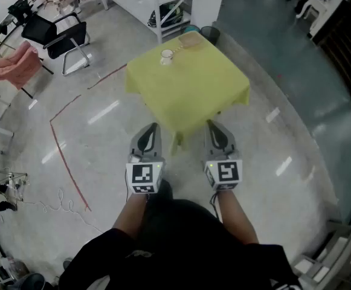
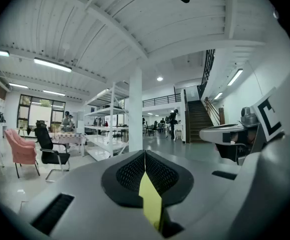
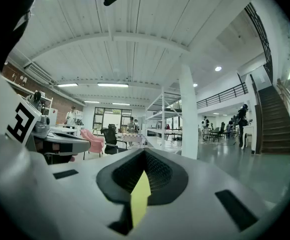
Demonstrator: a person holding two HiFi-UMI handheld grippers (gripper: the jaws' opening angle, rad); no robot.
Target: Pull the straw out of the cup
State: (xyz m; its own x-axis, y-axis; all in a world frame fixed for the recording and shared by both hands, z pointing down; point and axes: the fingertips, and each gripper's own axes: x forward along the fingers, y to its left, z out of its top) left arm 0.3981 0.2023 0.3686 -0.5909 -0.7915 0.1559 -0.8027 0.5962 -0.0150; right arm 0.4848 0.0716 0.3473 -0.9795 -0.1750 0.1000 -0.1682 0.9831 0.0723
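I hold two grippers: my left gripper (image 1: 153, 127) and my right gripper (image 1: 211, 125). Ahead I count one yellow table (image 1: 190, 86) with one cup (image 1: 167, 56) on it. To its left I count two chairs, one black chair (image 1: 57, 32) and one pink chair (image 1: 15, 65).

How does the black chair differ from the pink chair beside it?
The black chair has armrests and a bare metal frame; the pink chair looks soft and padded. The black chair stands nearer the yellow table; the pink chair is farther left. Both stand unoccupied.
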